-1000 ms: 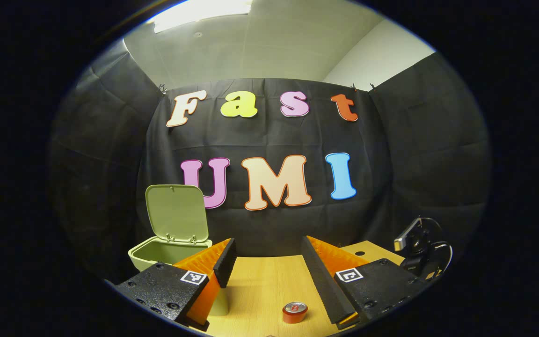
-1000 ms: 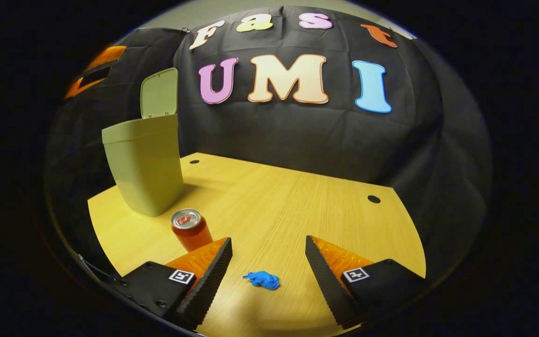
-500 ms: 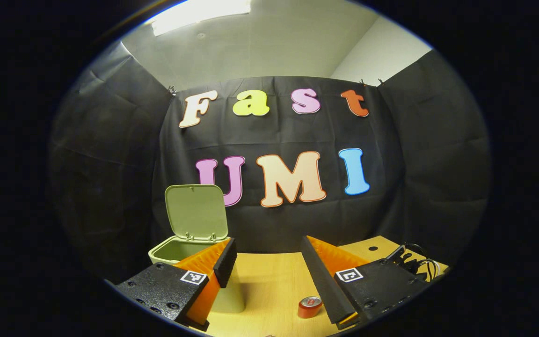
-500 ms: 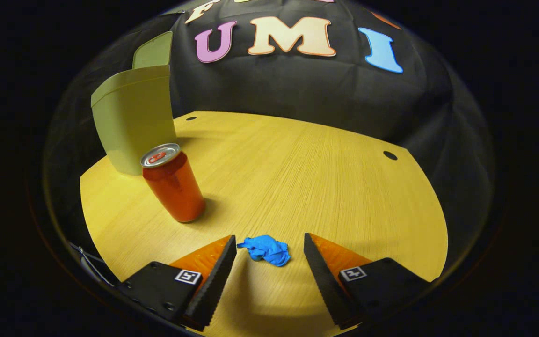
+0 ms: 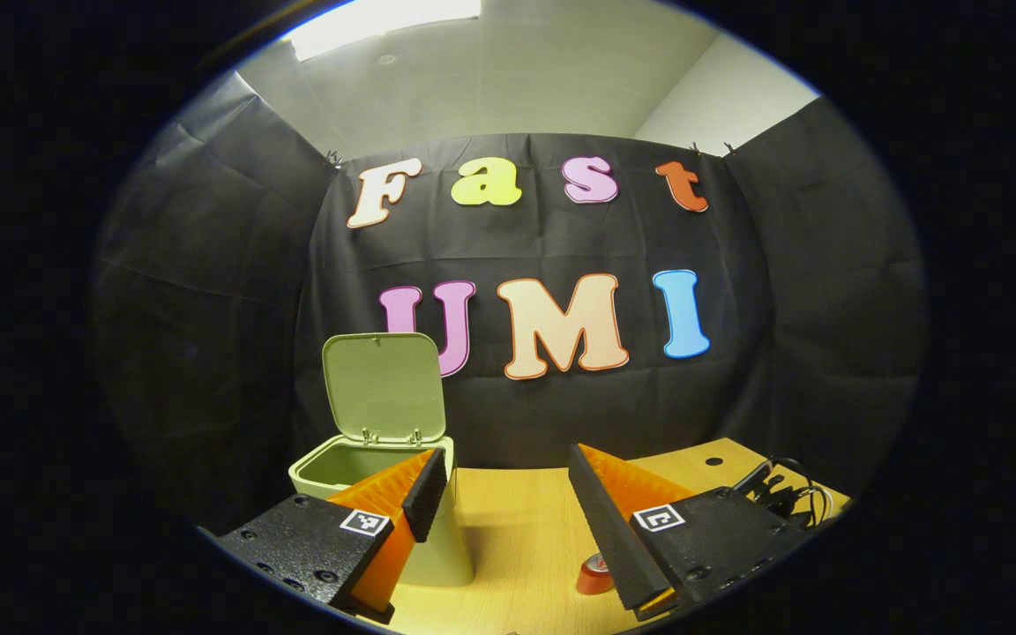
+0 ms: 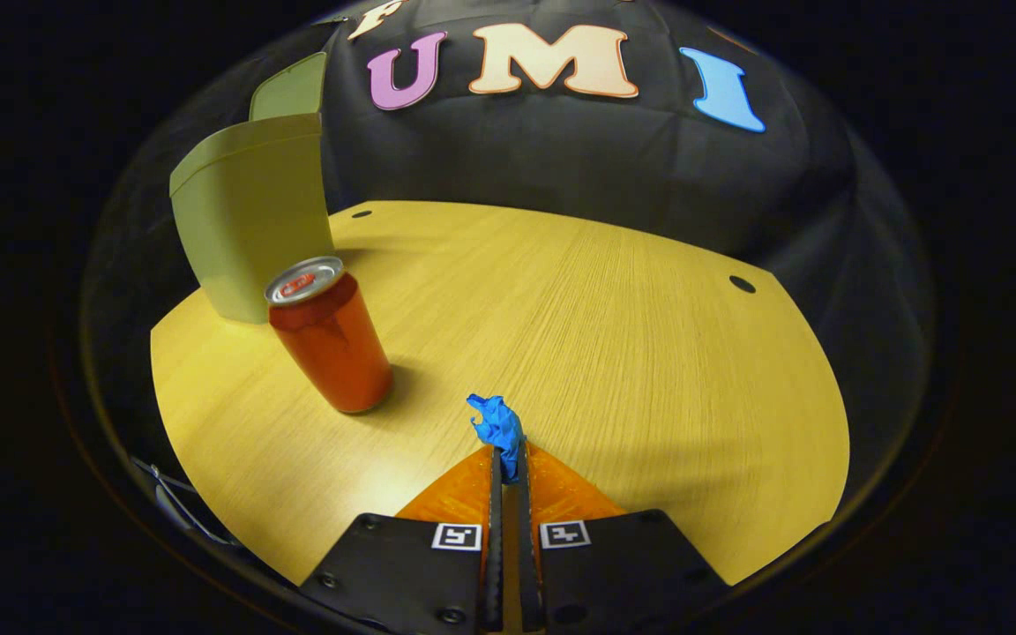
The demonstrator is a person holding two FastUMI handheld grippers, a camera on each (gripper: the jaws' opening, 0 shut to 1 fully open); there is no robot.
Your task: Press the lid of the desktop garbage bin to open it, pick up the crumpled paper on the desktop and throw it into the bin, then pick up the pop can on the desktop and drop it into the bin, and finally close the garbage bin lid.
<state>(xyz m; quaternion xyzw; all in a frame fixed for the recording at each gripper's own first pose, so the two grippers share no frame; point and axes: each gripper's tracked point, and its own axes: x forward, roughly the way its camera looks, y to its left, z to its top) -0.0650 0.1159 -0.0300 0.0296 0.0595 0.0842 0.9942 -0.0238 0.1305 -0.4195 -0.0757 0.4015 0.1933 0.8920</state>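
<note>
In the right gripper view my right gripper (image 6: 508, 459) is shut on the blue crumpled paper (image 6: 497, 425), which sticks out past the fingertips just above the wooden desktop (image 6: 614, 335). The red pop can (image 6: 330, 335) stands upright to the left of it, in front of the pale green bin (image 6: 248, 212). In the left gripper view my left gripper (image 5: 504, 481) hovers open with nothing between its fingers. The bin (image 5: 358, 463) stands behind its left finger with the lid (image 5: 384, 384) raised upright. The pop can (image 5: 594, 578) peeks out beside the right finger.
Two dark round holes (image 6: 742, 284) are set in the desktop near its far edge. Some cables and a dark device (image 5: 781, 494) lie at the right end of the desk in the left gripper view. Black cloth walls close in the booth.
My right gripper closed on the blue paper, which now stands squeezed between the fingers. The left gripper drifted left, so the bin and can slid rightward in its view.
</note>
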